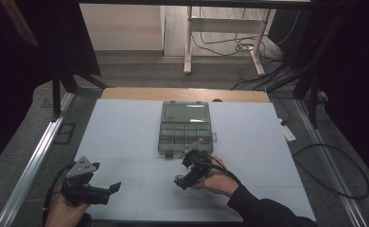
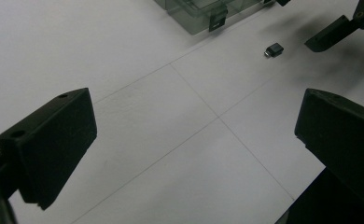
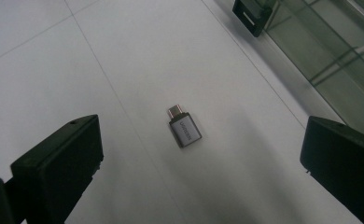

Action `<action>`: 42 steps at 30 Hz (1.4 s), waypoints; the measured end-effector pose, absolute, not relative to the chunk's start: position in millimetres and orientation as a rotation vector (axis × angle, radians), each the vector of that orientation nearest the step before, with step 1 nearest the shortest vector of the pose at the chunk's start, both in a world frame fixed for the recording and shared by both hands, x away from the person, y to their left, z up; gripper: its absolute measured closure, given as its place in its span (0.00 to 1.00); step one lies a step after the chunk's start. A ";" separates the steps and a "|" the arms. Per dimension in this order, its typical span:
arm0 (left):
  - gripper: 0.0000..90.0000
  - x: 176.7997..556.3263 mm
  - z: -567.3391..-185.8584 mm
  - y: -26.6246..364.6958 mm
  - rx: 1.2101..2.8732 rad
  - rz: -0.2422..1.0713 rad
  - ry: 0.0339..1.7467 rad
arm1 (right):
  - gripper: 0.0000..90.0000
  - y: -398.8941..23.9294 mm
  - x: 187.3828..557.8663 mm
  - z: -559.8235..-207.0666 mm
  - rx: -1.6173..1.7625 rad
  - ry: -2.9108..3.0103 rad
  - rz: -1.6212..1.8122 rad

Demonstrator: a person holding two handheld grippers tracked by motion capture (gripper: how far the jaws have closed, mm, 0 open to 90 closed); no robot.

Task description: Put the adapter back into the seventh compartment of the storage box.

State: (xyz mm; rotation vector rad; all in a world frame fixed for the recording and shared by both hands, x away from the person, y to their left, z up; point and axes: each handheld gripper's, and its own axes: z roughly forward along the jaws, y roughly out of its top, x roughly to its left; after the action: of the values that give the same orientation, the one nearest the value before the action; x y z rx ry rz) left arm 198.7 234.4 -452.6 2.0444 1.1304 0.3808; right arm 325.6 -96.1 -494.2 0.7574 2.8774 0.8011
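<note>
Right gripper view looks down between the right gripper's (image 3: 196, 158) two widely parted fingers (image 3: 59, 163), which touch nothing. Just ahead of them, midway across the gap, a small grey adapter (image 3: 185, 128) lies flat on the white table (image 3: 138, 56), its metal plug pointing away from the fingertips. Farther out, past the right-hand finger, sits the clear compartment box (image 3: 329, 51) with a dark latch (image 3: 251, 15). The left gripper (image 2: 194, 149) also stands wide apart and empty above bare table; beyond its fingers, well apart, lies the same adapter (image 2: 273, 49), then the box's corner (image 2: 196, 11).
</note>
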 end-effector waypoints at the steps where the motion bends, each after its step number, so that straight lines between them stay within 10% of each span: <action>1: 0.00 198.7 -452.6 234.4 2.045 0.381 1.130 | 0.00 -95.5 325.9 -495.1 0.753 2.880 0.799; 13: 0.00 198.9 -452.7 234.5 2.045 0.379 1.129 | 0.10 -85.6 325.7 -504.8 0.679 2.897 0.767; 31: 0.00 198.7 -452.7 234.8 2.045 0.378 1.125 | 0.83 -80.0 323.2 -509.8 0.516 2.929 0.701; 42: 0.00 198.8 -452.8 234.1 2.049 0.381 1.124 | 0.84 -80.5 324.1 -508.0 0.546 2.948 0.726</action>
State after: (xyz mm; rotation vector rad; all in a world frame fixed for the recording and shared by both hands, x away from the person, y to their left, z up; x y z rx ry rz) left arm 198.8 234.1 -452.8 2.0486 1.1245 0.3807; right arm 324.1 -80.5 -508.0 0.5459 2.9485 0.7264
